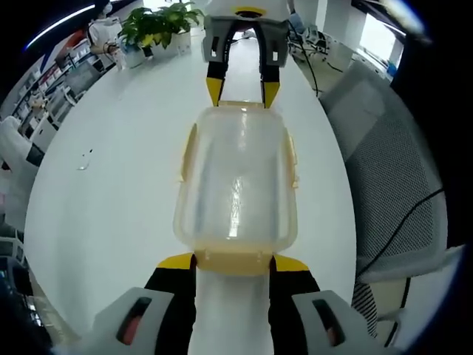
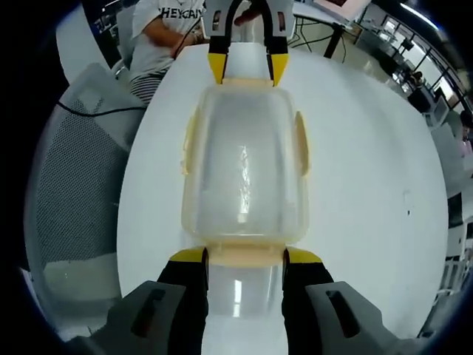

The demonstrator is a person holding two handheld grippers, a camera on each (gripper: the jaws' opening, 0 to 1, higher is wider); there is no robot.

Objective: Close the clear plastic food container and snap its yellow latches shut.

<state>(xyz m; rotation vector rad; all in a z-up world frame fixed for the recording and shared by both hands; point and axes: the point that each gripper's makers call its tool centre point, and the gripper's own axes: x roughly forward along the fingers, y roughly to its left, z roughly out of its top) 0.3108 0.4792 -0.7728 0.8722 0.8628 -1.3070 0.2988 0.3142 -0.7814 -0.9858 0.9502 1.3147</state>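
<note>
A clear plastic container point(image 1: 236, 181) with its lid on sits in the middle of a long white table point(image 1: 118, 192), lengthwise between two grippers that face each other across it. Pale yellow latches point(image 1: 187, 154) run along both long sides, and another latch lies at each short end; whether any of them is snapped fully home cannot be told. In the left gripper view, the left gripper point(image 1: 233, 260) has its yellow-tipped black jaws spread wide, one tip at each side of the near end latch point(image 1: 230, 259), touching or almost touching it but gripping nothing. At the far end the right gripper point(image 1: 242, 90) points down at the opposite latch in the same way, jaws apart, tips at the container's rim. The right gripper view shows the mirror scene: the right gripper point(image 2: 245, 256) open at the near latch point(image 2: 245, 256), the left gripper point(image 2: 247, 68) open at the far one. A grey mesh office chair point(image 1: 399, 177) stands beside the table, a potted green plant point(image 1: 159, 26) rests at the table's far end, and a seated person in a white printed T-shirt point(image 2: 166, 26) is at the other end.
</note>
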